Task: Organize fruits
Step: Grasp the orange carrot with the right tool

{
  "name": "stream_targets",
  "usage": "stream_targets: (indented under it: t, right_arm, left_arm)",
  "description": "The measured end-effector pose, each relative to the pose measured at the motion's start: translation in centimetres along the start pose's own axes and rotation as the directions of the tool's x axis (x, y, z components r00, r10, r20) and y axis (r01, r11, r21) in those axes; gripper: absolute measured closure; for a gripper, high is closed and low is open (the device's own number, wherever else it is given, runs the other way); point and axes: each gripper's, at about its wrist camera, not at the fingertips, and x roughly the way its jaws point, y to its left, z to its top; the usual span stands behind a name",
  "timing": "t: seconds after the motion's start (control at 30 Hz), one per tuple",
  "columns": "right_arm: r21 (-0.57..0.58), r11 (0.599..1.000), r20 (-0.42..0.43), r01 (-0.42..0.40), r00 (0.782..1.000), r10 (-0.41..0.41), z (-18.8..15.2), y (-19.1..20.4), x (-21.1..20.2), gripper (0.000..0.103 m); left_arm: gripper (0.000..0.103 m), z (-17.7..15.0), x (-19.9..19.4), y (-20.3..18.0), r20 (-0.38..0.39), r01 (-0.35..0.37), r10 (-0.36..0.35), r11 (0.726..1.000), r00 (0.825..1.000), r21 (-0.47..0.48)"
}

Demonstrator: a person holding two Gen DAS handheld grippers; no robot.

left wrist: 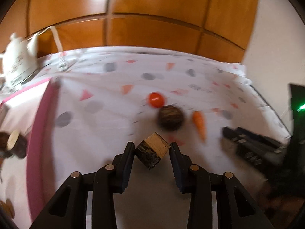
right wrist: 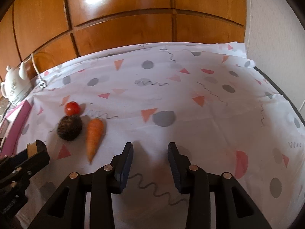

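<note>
My left gripper point(left wrist: 152, 148) is shut on a short wooden log piece point(left wrist: 152, 151) with dark bark and a pale cut face, held above the cloth. It also shows in the right wrist view point(right wrist: 36, 148), at the far left. Ahead on the patterned tablecloth point(right wrist: 190, 105) lie a red tomato point(left wrist: 156, 99), a dark brown round fruit point(left wrist: 170, 118) and an orange carrot point(left wrist: 199, 123). In the right wrist view the tomato point(right wrist: 72, 108), brown fruit point(right wrist: 70, 126) and carrot point(right wrist: 94, 136) lie left of my right gripper point(right wrist: 150, 150), which is open and empty.
A pink tray point(left wrist: 41, 126) lies at the left with brown items point(left wrist: 13, 142) in it. A white teapot point(left wrist: 19, 57) stands at the back left. Wooden cabinet doors point(right wrist: 133, 19) back the table. The right gripper's body point(left wrist: 253, 147) is at the right.
</note>
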Motion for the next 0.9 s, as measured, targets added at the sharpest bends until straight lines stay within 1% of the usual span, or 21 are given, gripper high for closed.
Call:
stream_targets:
  t: [0.03, 0.1, 0.2, 0.3, 0.4, 0.43, 0.57, 0.63, 0.7, 0.77, 0.83, 0.9]
  right_arm:
    - [0.0, 1.0, -0.003, -0.016, 1.0, 0.016, 0.1, 0.2, 0.0, 0.065]
    - [-0.006, 0.999, -0.004, -0.05, 0.999, 0.05, 0.3, 0.9, -0.1, 0.065]
    - [-0.008, 0.996, -0.002, -0.087, 0.996, 0.087, 0.8, 1.8, 0.0, 0.065]
    - [0.0, 0.992, -0.004, -0.125, 0.992, 0.125, 1.4, 2.5, 0.2, 0.065]
    - [-0.011, 0.99, -0.013, -0.138, 0.99, 0.137, 1.7, 3.3, 0.6, 0.065]
    - [-0.018, 0.989, -0.017, -0.144, 0.989, 0.144, 1.8, 3.6, 0.7, 0.067]
    - [-0.058, 0.99, -0.039, -0.13, 0.991, 0.128, 2.0, 4.6, 1.5, 0.072]
    - [-0.086, 0.987, -0.06, -0.138, 0.989, 0.133, 2.0, 5.2, 1.9, 0.079]
    - [-0.11, 0.986, -0.076, -0.129, 0.99, 0.121, 1.9, 5.8, 2.4, 0.08]
    - [-0.12, 0.987, -0.067, -0.111, 0.992, 0.103, 1.9, 5.9, 2.4, 0.084]
    - [-0.116, 0.987, -0.063, -0.113, 0.992, 0.106, 1.8, 5.8, 2.2, 0.084]
    - [-0.125, 0.987, -0.05, -0.096, 0.995, 0.09, 1.6, 5.8, 1.8, 0.085]
  left_arm:
    - [0.065, -0.2, 0.1, 0.6, 0.013, 0.011, -0.011, 1.0, 1.0, -0.021]
    - [0.065, -0.1, 0.3, 0.5, 0.015, -0.001, 0.002, 1.0, 1.0, -0.016]
    - [0.064, -0.2, 0.7, 0.7, 0.006, 0.013, -0.013, 1.0, 1.0, -0.015]
    - [0.065, -0.3, 0.9, 0.4, 0.004, 0.003, -0.003, 1.0, 1.0, -0.007]
    - [0.065, -0.4, 0.8, 0.4, 0.002, 0.0, 0.0, 1.0, 1.0, -0.005]
    - [0.065, -0.4, 0.9, 0.4, 0.001, 0.0, 0.0, 1.0, 1.0, -0.005]
    - [0.065, -0.4, 1.0, 0.4, 0.0, -0.001, 0.001, 1.0, 1.0, -0.001]
    - [0.065, -0.4, 1.0, 0.4, 0.0, -0.002, 0.002, 1.0, 1.0, 0.001]
    - [0.065, -0.4, 1.0, 0.3, 0.0, -0.006, 0.006, 1.0, 1.0, 0.003]
    - [0.065, -0.4, 1.0, 0.3, 0.0, -0.004, 0.004, 1.0, 1.0, 0.001]
    - [0.065, -0.4, 1.0, 0.3, 0.001, -0.002, 0.002, 1.0, 1.0, 0.001]
    - [0.065, -0.4, 1.0, 0.4, 0.002, -0.001, 0.001, 1.0, 1.0, 0.001]
